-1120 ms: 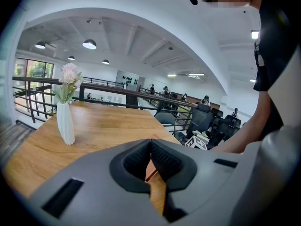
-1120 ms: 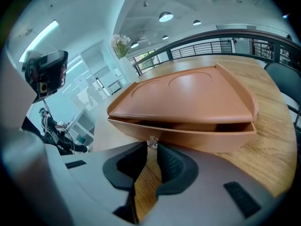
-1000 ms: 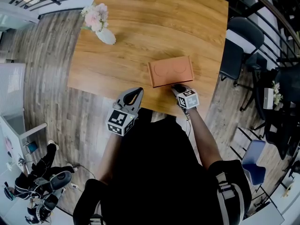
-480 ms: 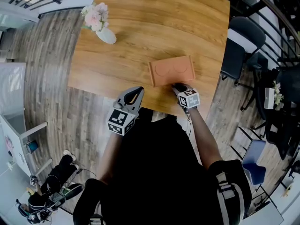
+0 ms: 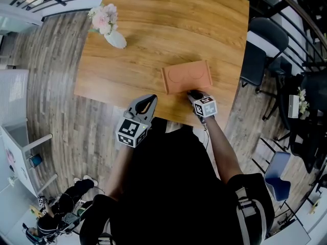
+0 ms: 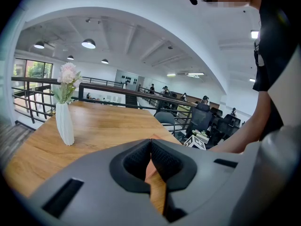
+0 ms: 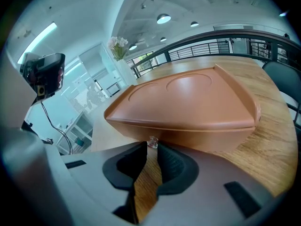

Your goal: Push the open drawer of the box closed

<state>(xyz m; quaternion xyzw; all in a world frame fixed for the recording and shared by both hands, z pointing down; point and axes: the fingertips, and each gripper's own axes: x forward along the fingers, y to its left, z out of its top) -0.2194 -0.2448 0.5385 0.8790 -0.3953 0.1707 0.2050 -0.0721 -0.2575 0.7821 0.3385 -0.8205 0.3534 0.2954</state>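
Observation:
A flat terracotta box [image 5: 186,76] lies near the front edge of the wooden table [image 5: 153,29]. In the right gripper view its front face [image 7: 188,135] fills the middle, and the drawer front looks flush with the body. A small clear knob [image 7: 152,142] sits on that face. My right gripper [image 7: 151,146] is against the box front [image 5: 194,94], its jaws shut down to a narrow gap with the knob between the tips. My left gripper [image 5: 151,99] hangs shut and holding nothing at the table's front edge, left of the box.
A white vase with pink flowers [image 5: 108,27] stands at the table's far left corner, also seen in the left gripper view [image 6: 64,112]. Dark chairs [image 5: 263,50] stand to the right of the table. A railing [image 6: 42,98] runs behind it.
My right gripper and the box have edged a little forward on the table. The left gripper has stayed put. A person's feet on the floor at lower left have shifted.

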